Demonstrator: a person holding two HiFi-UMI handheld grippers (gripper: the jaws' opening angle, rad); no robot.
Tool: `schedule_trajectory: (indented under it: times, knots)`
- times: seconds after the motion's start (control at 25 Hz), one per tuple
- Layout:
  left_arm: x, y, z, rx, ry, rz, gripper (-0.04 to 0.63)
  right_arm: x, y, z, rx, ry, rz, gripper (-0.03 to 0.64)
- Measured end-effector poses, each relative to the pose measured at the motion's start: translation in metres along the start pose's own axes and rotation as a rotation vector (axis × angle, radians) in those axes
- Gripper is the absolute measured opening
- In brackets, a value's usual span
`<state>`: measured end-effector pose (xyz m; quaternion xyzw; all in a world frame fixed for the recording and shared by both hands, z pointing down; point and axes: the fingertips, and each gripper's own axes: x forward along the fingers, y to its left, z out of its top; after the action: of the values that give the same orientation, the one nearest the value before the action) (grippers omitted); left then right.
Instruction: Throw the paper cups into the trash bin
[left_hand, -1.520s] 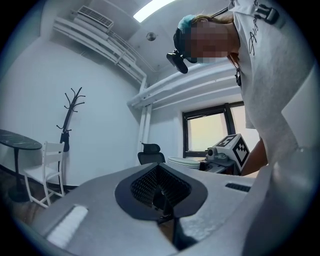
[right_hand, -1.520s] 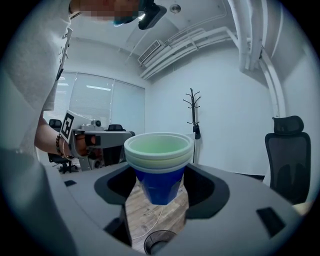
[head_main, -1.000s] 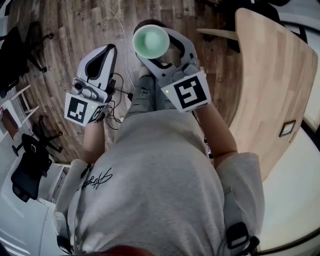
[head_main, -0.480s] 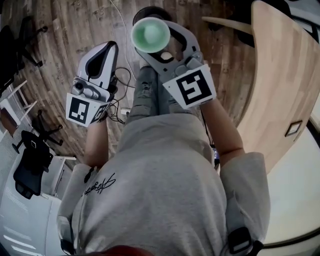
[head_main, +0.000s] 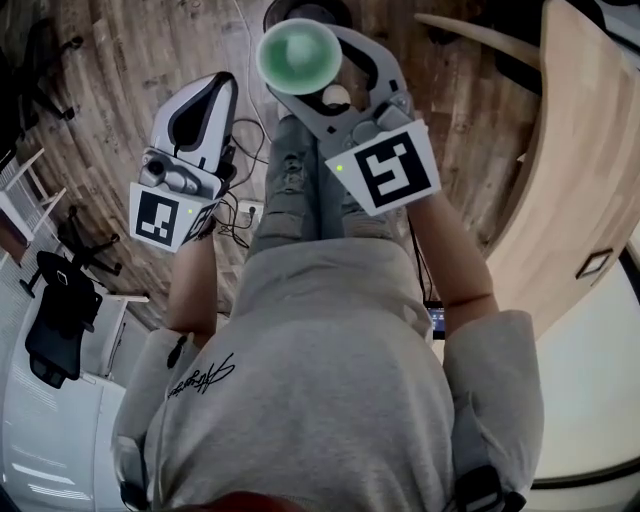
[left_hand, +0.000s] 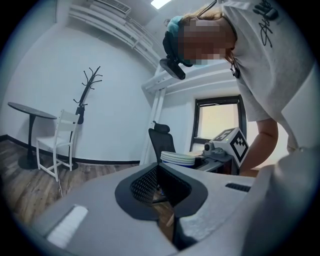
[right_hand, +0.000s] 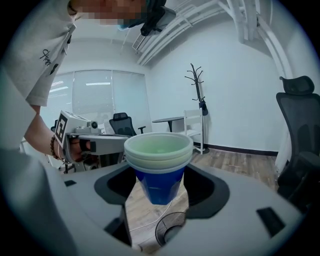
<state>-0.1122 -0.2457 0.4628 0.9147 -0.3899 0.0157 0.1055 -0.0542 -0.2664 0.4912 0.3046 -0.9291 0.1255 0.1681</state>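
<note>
Standing upright, nested paper cups (right_hand: 159, 165) are clamped between right gripper (right_hand: 162, 187) jaws; left gripper (left_hand: 160, 192) is clenched empty

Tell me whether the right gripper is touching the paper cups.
Touching. The right gripper view shows the right gripper clamped on the paper cups, a jaw against each blue side.

Wooden table (head_main: 590, 150) at right; black office chair (head_main: 60, 322) lower left; cables (head_main: 236, 212) on plank floor (head_main: 120, 70); coat rack (left_hand: 89, 92).

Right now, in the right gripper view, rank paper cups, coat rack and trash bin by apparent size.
1. paper cups, nearest the camera
2. coat rack, tall but thin
3. trash bin, partly hidden
</note>
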Motion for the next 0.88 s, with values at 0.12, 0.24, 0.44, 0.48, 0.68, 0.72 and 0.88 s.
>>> schedule_trajectory:
  times: [0.12,0.24,0.44,0.48,0.68,0.72,0.88]
  knots:
    - [0.005,0.001,-0.016,-0.02,0.009,0.002,0.005,0.003,-0.001,-0.015,0.006,0.015,0.005,0.296]
    - [0.004,0.008,-0.029,-0.046,0.017,0.013,0.005,0.009,0.003,-0.029,0.022,0.034,0.01,0.296]
    - [0.006,0.015,-0.051,-0.049,0.035,0.02,0.005,0.021,0.003,-0.051,0.038,0.05,0.016,0.296]
    - [0.007,0.015,-0.055,-0.05,0.038,0.017,0.005,0.023,0.002,-0.055,0.041,0.051,0.016,0.296]
    - [0.01,0.016,-0.076,-0.048,0.055,0.02,0.005,0.035,0.0,-0.075,0.06,0.046,0.011,0.296]
    - [0.01,0.016,-0.081,-0.05,0.06,0.024,0.005,0.038,0.0,-0.08,0.065,0.048,0.01,0.296]
    - [0.01,0.019,-0.099,-0.05,0.081,0.027,0.005,0.047,-0.005,-0.098,0.08,0.053,0.002,0.296]
